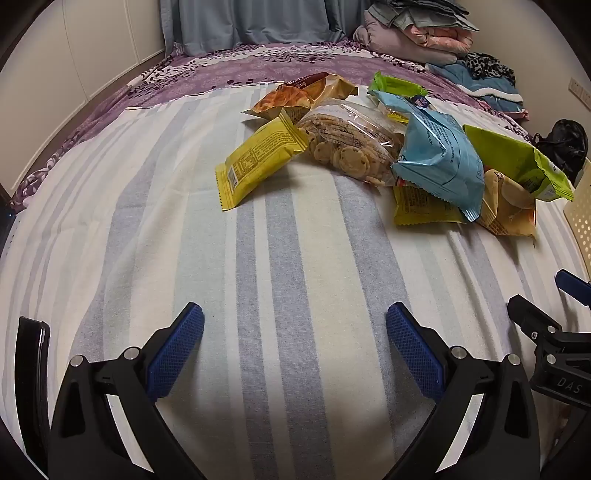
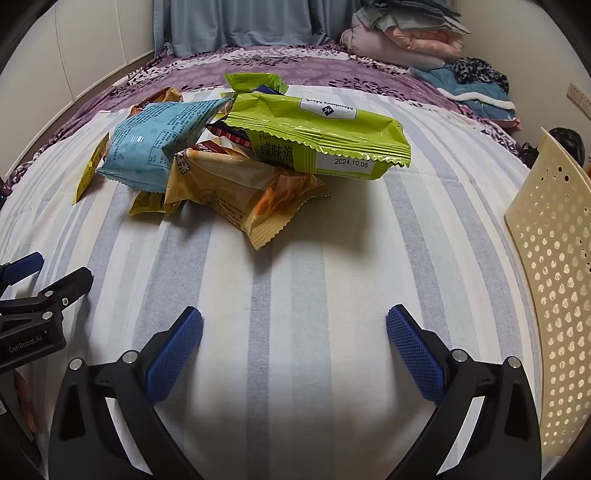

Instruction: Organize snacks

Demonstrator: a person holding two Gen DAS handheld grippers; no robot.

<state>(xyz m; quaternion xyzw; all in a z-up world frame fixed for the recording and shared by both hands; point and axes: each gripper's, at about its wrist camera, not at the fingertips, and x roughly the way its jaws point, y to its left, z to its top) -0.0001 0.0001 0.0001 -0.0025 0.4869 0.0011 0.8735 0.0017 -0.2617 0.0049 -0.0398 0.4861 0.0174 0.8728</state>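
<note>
While both grippers hang above the striped bedsheet [image 1: 295, 258], neither holds anything: the left gripper [image 1: 294, 347] has its jaws spread wide over bare cloth, and the right gripper [image 2: 294, 347] stands just as wide, also with nothing between its blue pads. Ahead of them the snacks lie in a loose heap on the sheet, not in any container. A yellow packet [image 1: 258, 162] leans at the heap's left edge, touching a clear bag of cookies [image 1: 351, 144]; a light blue bag [image 1: 439, 162] rests partly over a second yellow pack and an orange-tan packet [image 2: 236, 192]. A long green bag [image 2: 317, 133] lies on top of the pile, its printed date facing the right camera. At the right edge stands a cream perforated basket [image 2: 554, 280], well apart from the heap; its inside cannot be seen. Folded clothes [image 1: 417, 33] sit at the far end of the bed.
</note>
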